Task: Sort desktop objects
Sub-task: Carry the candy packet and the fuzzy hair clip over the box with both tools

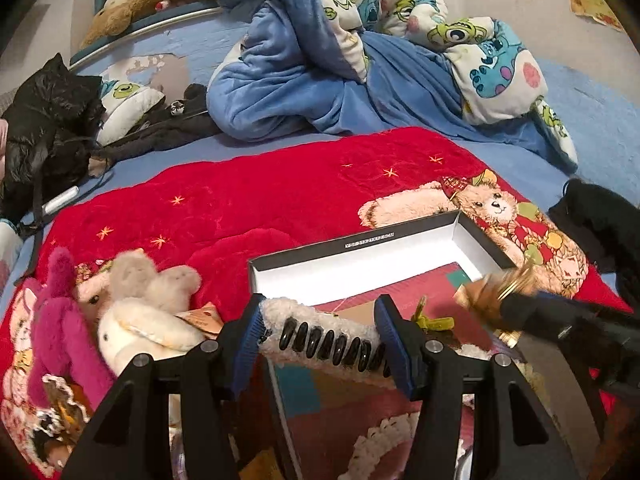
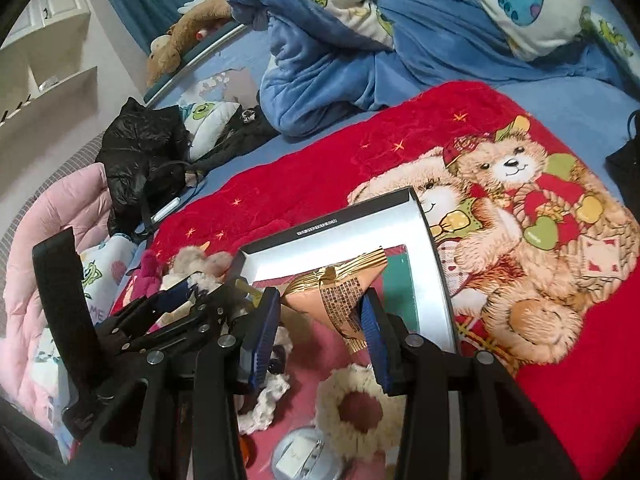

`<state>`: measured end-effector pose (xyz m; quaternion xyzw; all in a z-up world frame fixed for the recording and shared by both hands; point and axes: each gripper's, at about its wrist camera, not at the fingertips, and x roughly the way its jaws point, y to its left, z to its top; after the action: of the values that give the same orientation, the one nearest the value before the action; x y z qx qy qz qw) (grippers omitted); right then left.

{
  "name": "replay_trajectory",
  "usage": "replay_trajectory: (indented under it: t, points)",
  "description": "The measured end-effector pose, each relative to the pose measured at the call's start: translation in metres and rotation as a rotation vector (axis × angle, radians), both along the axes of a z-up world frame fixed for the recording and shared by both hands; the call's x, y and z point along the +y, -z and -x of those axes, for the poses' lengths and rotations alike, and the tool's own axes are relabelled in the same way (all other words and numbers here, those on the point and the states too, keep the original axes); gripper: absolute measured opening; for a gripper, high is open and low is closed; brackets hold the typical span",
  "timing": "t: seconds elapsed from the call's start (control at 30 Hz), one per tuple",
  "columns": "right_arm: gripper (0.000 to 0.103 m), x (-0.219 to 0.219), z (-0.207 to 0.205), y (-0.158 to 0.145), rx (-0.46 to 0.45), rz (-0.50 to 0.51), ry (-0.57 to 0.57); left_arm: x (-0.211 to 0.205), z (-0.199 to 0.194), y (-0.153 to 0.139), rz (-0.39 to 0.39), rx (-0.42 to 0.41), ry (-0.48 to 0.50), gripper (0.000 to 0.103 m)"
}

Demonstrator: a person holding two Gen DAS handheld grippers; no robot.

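My left gripper (image 1: 320, 320) is shut on a fluffy white hair clip (image 1: 324, 340) with black teeth, held crosswise over the near end of an open box (image 1: 360, 258) with a black rim and white walls. From the right, my right gripper (image 1: 516, 308) reaches over the box with a gold snack packet (image 1: 488, 292). In the right wrist view, my right gripper (image 2: 320, 300) is shut on that tan and gold packet (image 2: 336, 292) above the box (image 2: 434, 264). My left gripper (image 2: 188, 292) shows beside it on the left.
The box lies on a red teddy-bear blanket (image 1: 280, 196) on a bed. A fluffy cream ring (image 2: 352, 412), a white fluffy piece (image 2: 268, 400), a round silver item (image 2: 304, 460) and a green clip (image 1: 432, 320) lie inside. Plush toys (image 1: 140, 304) sit left; a blue quilt (image 1: 300, 80) and black clothes (image 1: 48, 120) lie beyond.
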<state>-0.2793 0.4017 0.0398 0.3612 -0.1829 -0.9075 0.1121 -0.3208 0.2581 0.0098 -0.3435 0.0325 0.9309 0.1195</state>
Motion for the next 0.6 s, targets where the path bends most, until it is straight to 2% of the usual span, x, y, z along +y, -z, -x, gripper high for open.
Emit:
replay_trajectory:
  t: [0.13,0.23,0.37,0.47,0.6]
  points:
    - [0.04,0.001,0.005,0.01,-0.036,0.033,-0.011,0.001,0.002,0.002,-0.003,-0.003,0.002,0.057]
    - [0.04,-0.002,0.006,0.012,-0.052,0.01,-0.008,0.008,0.004,0.008,0.037,-0.032,0.011,0.057]
    - [0.04,-0.001,0.005,0.021,-0.082,0.009,0.0,0.013,0.003,0.01,0.067,-0.032,0.015,0.057]
    - [0.04,0.002,0.004,0.022,-0.074,0.026,0.011,0.013,0.004,0.013,0.083,-0.047,0.007,0.057]
    - [0.04,0.0,0.003,0.022,-0.081,-0.008,0.029,0.014,0.006,0.017,0.107,-0.064,-0.006,0.057]
